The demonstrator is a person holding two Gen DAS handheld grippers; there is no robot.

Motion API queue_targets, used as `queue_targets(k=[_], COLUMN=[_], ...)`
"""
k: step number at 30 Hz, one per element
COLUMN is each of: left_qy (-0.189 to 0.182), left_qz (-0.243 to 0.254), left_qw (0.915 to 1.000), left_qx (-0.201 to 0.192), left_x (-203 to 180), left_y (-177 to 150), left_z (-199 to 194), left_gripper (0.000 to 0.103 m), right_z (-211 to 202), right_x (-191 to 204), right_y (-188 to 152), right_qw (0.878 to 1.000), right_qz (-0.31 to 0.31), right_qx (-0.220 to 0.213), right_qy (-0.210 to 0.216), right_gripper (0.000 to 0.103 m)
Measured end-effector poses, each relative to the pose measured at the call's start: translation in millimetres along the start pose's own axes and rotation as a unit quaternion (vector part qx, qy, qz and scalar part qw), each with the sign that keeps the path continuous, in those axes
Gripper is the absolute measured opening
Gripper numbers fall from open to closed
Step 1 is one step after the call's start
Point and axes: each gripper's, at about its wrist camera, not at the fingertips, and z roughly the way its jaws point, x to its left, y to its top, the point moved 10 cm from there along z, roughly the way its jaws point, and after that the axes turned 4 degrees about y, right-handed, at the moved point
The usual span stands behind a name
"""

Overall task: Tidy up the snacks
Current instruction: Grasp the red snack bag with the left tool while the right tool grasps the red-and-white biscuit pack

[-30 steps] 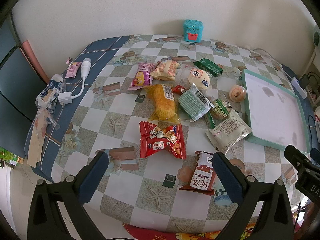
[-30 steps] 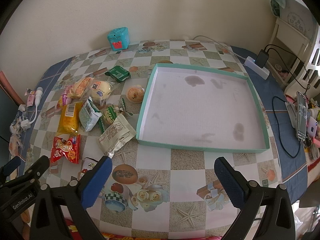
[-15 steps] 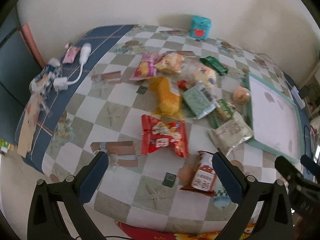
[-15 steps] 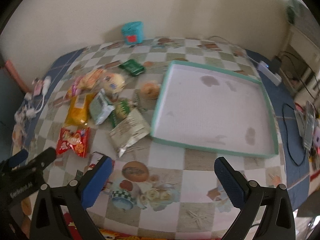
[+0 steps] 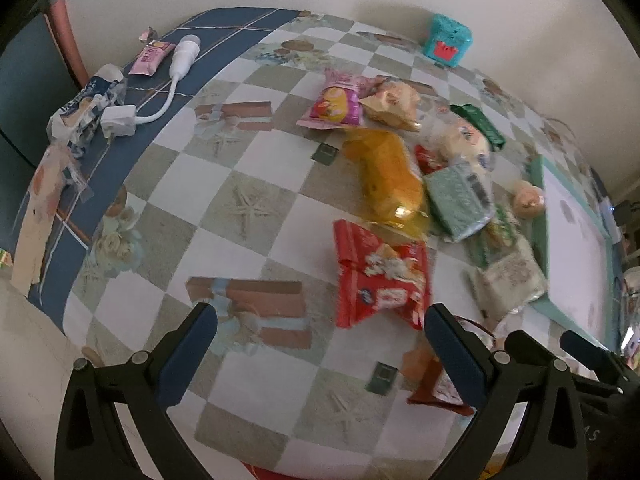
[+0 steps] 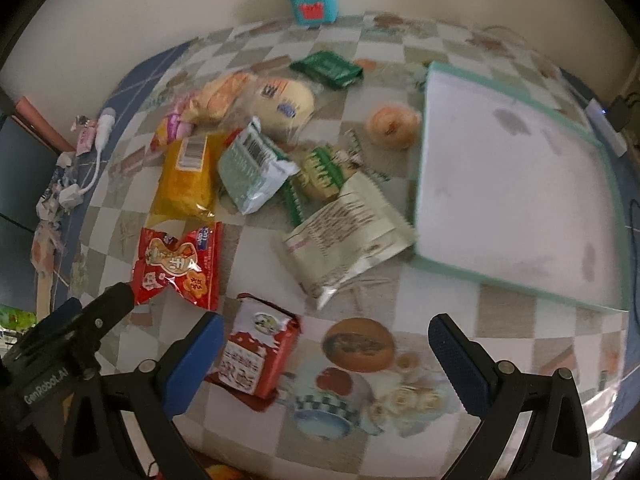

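Nearby, crinkled bright snack packets (image 6: 256,168) lie heaped beside the teal tray (image 6: 420,160), both grippers (image 5: 320,344) (image 6: 326,352) spread empty.

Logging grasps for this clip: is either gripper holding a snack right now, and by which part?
Nothing is held. The left gripper and right gripper are both open above the table, with no snack between their fingers.

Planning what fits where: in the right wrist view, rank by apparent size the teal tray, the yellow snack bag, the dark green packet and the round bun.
1. Teal tray, largest by far.
2. Yellow snack bag.
3. Dark green packet and round bun: they look alike in size, and the packet lies farther from the camera, so no ranking.
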Motion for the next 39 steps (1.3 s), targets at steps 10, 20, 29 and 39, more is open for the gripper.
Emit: queue_targets(k=[10, 20, 29, 39], left_qy=[-0.025, -0.030, -0.024, -0.030], left_qz=[-0.020, 0.020, 0.025, 0.030], left_qw=[0.9994, 0.9991, 0.9986, 0.9982], left_qx=[0.013, 0.023, 0.039, 0.043], left_x=[6.3, -23.6, -32.6, -39.4], left_y=[12.2, 14.6, 11.3, 9.2], left_z=[21.4, 30.3, 39.8, 46.1], left_gripper=[0.103, 0.103, 0.103, 0.096], right_z=[37.2, 80.5, 106.1, 135.6], right_x=[13.6, 14.8, 9.8, 7.7], right_y=[-12.8, -16.0, -22.6, -44.1], right_qw=[0.999, 0.998, 0.997, 0.995], right_qz=[-0.006, 0.004, 0.005, 0.014], right_qx=[0.044, 0.064, 0.073, 0.095], right_qy=[-0.004, 0.000, -0.003, 0.007], right_gripper=[0.102, 0.098, 0.077, 0.069])
